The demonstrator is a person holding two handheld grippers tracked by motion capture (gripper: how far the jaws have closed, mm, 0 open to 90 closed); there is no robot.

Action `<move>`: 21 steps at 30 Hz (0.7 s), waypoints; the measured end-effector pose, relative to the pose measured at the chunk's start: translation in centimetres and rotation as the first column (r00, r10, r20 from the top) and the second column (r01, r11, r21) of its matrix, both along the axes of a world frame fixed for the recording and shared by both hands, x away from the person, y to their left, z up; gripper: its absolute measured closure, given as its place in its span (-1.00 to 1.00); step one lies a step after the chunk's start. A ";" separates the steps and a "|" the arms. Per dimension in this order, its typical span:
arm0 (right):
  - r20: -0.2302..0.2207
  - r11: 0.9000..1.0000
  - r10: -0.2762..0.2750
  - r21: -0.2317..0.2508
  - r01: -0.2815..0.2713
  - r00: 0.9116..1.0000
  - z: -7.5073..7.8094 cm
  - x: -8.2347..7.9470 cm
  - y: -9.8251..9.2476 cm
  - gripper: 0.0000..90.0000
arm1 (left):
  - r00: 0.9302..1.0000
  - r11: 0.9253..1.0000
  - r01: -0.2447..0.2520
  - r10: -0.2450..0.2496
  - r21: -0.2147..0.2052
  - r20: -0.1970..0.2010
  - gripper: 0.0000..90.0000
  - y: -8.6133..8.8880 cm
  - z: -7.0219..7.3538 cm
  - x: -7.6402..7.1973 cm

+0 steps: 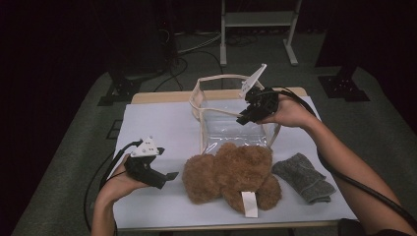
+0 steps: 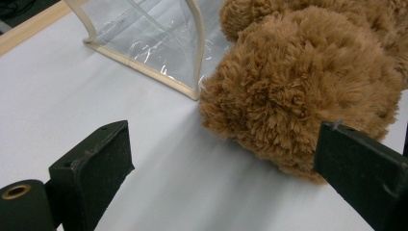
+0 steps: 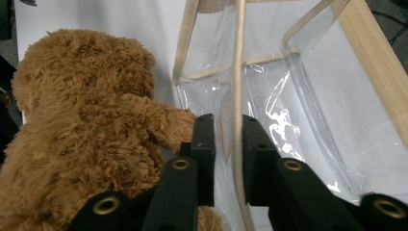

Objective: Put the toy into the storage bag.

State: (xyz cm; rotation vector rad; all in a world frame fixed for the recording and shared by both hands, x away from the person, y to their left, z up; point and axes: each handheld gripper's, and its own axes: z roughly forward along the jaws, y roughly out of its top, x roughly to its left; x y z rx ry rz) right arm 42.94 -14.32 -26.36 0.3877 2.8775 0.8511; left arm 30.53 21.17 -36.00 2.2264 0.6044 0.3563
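A fluffy brown teddy bear (image 1: 231, 172) (image 2: 298, 86) (image 3: 86, 125) lies on the white table cover, up against the front of a clear plastic bag (image 1: 231, 125) (image 2: 144, 33) (image 3: 298, 96) with cream trim and handles. My right gripper (image 1: 248, 115) (image 3: 228, 125) sits at the bag's right rim. Its jaws stand narrowly apart, and a cream strap (image 3: 236, 72) runs between them with a gap on one side. My left gripper (image 1: 172, 176) (image 2: 223, 144) rests low on the table just left of the bear, jaws wide open with nothing between them.
A folded grey cloth (image 1: 302, 177) lies right of the bear. A white label (image 1: 249, 204) sticks out from the bear toward the front edge. The white cover (image 1: 157, 123) is bare at the left. Beyond the wooden table edge (image 1: 162, 97) are dark floor, cables and a stand.
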 end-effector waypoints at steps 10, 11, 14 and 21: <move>0.001 1.000 -0.016 0.008 0.016 1.000 0.0 0.0 -0.1 0.43 | 1.000 1.000 0.004 -0.004 0.000 -0.001 -0.88 -0.1 0.0 0.0; -0.004 1.000 -0.019 0.012 0.019 1.000 0.0 0.0 -0.2 0.41 | 1.000 1.000 0.004 -0.004 -0.001 -0.001 -0.88 0.0 0.0 0.0; 0.011 0.999 -0.025 0.024 0.025 1.000 0.2 0.0 -0.3 0.23 | 1.000 1.000 -0.001 0.001 -0.006 -0.003 -0.88 0.0 -0.1 0.0; 0.031 0.999 -0.024 0.045 0.023 0.999 0.7 -0.3 -0.6 0.14 | 1.000 1.000 -0.001 0.001 0.004 -0.004 -0.88 0.1 -0.2 0.1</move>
